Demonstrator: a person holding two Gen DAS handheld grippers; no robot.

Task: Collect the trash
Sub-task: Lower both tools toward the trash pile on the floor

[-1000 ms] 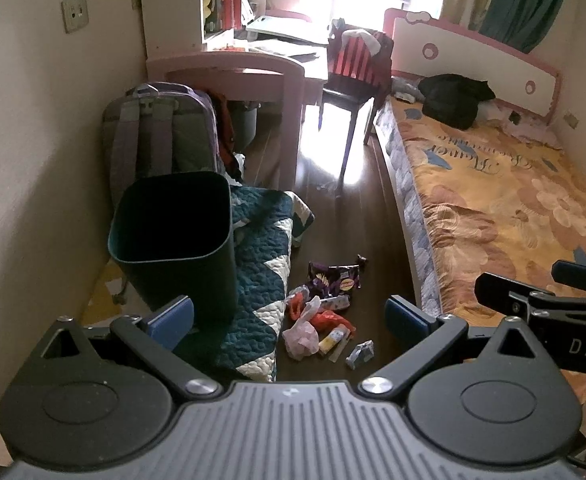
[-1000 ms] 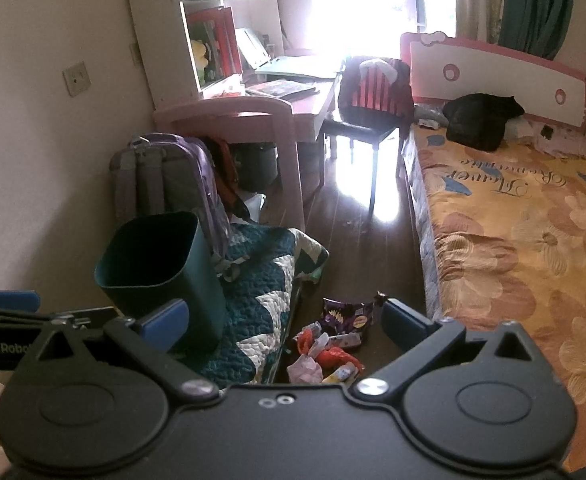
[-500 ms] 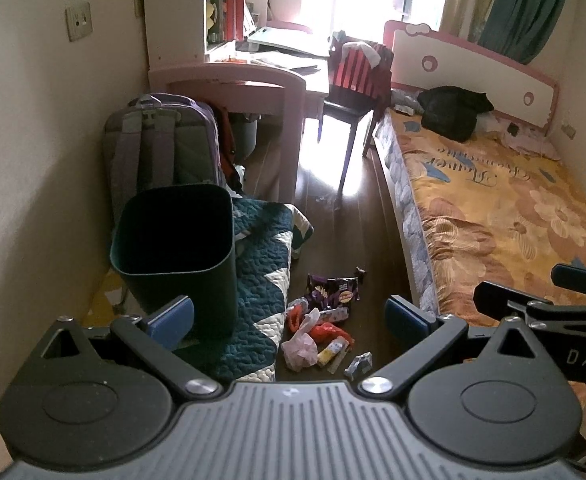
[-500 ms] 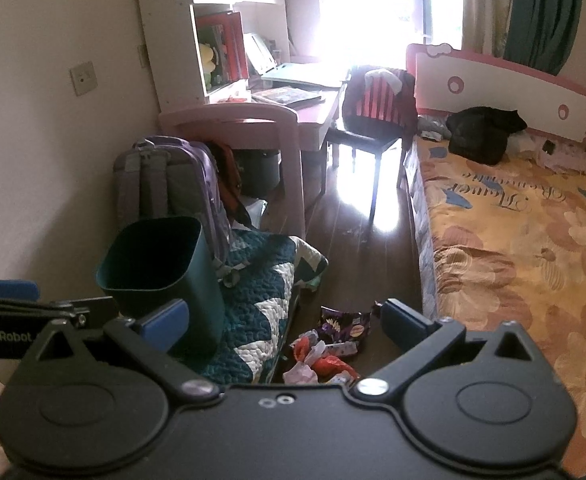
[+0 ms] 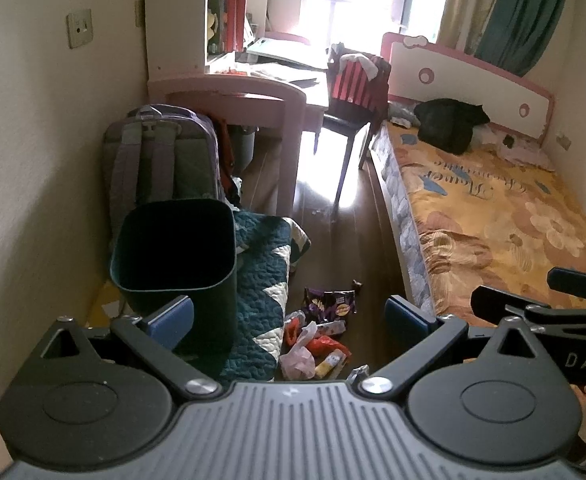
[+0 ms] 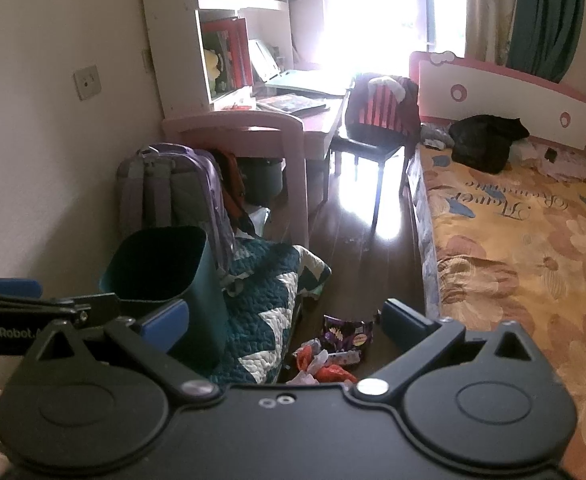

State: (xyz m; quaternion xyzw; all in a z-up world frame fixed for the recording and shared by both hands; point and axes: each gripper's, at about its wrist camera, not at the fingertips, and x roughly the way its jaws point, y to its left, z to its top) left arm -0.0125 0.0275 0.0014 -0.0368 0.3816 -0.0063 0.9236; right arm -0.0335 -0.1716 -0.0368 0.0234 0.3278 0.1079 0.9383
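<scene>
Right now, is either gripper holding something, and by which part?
Nothing is held. The left gripper and right gripper are both open and empty.

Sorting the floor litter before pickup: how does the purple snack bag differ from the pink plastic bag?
The purple printed snack bag lies fairly flat, farther from the camera; the pale pink plastic bag is crumpled into a lump, nearer. The snack bag is dark and glossy, the plastic bag plain. Both lie on the wooden floor.
</scene>
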